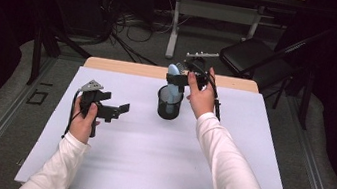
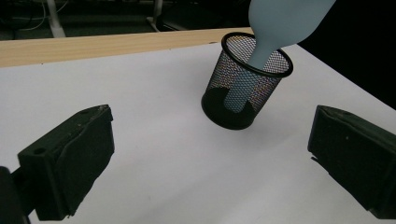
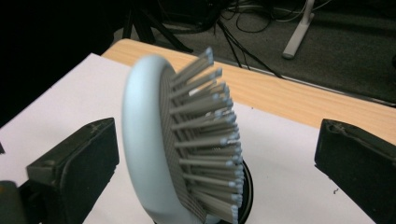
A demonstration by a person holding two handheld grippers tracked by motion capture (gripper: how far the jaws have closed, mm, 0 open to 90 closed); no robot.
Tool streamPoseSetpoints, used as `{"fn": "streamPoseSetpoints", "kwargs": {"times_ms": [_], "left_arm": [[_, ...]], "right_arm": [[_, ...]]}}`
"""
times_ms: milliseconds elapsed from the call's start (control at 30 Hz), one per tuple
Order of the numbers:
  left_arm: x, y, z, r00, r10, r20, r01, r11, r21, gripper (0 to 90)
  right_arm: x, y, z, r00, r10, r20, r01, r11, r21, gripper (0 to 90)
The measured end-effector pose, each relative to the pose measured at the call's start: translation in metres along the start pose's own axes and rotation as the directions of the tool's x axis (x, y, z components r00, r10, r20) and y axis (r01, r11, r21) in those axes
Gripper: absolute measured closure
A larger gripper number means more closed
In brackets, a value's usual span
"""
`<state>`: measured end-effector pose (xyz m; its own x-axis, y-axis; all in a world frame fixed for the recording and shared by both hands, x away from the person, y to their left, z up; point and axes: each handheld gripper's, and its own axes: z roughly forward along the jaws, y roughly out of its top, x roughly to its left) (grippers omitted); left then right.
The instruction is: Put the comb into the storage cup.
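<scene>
Step in hand, as judged: setting hairbrush (image 1: 173,82) handle-down into mesh cup (image 1: 169,105), just past table centre toward 12 o'clock.

Right gripper (image 1: 182,80) hovering at brush head, jaws standing wide apart in right gripper view, gripping nothing; brush head (image 3: 177,144) sitting between them, bristles facing 3 o'clock there.

Doing it well: backing straight off toward 3 o'clock, avoiding bristles, not tipping light cup.

Left gripper (image 1: 116,111) idling at 9 o'clock of cup, jaws wide, empty.

Mesh cup (image 2: 245,84) holding brush handle (image 2: 243,86) alone, leaning on rim.

White mat (image 1: 148,147) under everything.
</scene>
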<state>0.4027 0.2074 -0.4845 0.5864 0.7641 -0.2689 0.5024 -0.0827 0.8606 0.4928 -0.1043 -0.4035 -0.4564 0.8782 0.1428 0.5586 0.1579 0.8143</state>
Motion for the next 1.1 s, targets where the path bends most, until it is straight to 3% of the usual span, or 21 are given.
{"fn": "streamPoseSetpoints", "kwargs": {"times_ms": [367,1100], "left_arm": [[-0.001,0.004,-0.003,1.0000,-0.005,0.006,0.005,0.9999,-0.013,0.7],[-0.001,0.016,-0.016,0.9993,0.008,0.035,-0.007,0.9998,-0.020,0.6]], "right_arm": [[0.002,0.015,-0.011,0.9999,-0.011,0.006,0.011,1.000,-0.011,0.0],[-0.011,0.018,-0.039,0.9976,-0.031,-0.062,0.031,1.000,-0.003,0.0]]}}
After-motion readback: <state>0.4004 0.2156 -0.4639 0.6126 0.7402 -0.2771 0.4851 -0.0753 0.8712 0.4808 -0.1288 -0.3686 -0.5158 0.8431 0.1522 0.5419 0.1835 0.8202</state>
